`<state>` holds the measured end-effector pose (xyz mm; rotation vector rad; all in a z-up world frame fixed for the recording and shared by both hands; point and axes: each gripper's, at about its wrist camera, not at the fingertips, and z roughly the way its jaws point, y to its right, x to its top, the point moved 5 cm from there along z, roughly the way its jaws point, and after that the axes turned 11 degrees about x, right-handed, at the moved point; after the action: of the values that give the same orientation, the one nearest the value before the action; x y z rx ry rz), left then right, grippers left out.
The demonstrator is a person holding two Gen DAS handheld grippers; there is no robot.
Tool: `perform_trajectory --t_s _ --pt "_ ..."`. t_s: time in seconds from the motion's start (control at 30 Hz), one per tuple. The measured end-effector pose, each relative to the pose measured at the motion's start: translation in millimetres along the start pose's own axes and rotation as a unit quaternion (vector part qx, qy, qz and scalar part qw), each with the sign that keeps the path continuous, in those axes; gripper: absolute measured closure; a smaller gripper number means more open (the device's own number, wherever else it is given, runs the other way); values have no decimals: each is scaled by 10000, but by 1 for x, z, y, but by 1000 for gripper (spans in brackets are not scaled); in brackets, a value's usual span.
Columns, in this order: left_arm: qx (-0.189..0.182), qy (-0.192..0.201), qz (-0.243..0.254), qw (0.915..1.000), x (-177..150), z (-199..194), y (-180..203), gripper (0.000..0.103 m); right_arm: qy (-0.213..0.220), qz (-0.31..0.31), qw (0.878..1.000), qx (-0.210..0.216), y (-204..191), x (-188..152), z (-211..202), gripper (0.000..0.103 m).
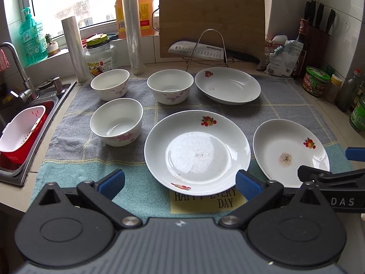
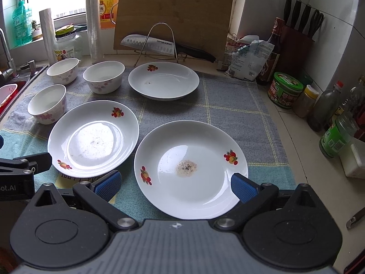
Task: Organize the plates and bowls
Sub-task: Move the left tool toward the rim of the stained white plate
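Note:
Three white plates with fruit prints lie on a checked towel (image 1: 285,105): a near middle plate (image 1: 197,151) (image 2: 93,138), a near right plate (image 1: 289,151) (image 2: 190,170) with a brown stain, and a far plate (image 1: 228,85) (image 2: 163,81). Three white floral bowls stand upright at the left: near (image 1: 116,121) (image 2: 47,106), far left (image 1: 110,84) (image 2: 63,70), far middle (image 1: 170,86) (image 2: 104,76). My left gripper (image 1: 180,183) is open and empty, above the near edge of the middle plate. My right gripper (image 2: 175,186) is open and empty, above the near part of the stained plate.
A sink (image 1: 25,123) with a red-and-white basket lies at the left. A knife on a wire rack (image 1: 208,50) and a cutting board (image 1: 212,20) stand behind the dishes. Jars and bottles (image 2: 328,109) line the right wall. Rolls, a jar and an oil jug stand by the window.

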<state>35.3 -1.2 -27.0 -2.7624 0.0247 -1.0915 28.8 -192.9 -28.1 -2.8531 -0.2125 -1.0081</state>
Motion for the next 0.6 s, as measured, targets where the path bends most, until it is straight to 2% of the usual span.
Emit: perform_trajectory --t_s 0.4,0.6 --pt "-369 357 46 9987 1 13 5 1 41 0 9997 260 24 -28 14 0" --pt "-474 318 121 9983 0 21 6 1 -32 -195 9985 503 26 -50 25 0"
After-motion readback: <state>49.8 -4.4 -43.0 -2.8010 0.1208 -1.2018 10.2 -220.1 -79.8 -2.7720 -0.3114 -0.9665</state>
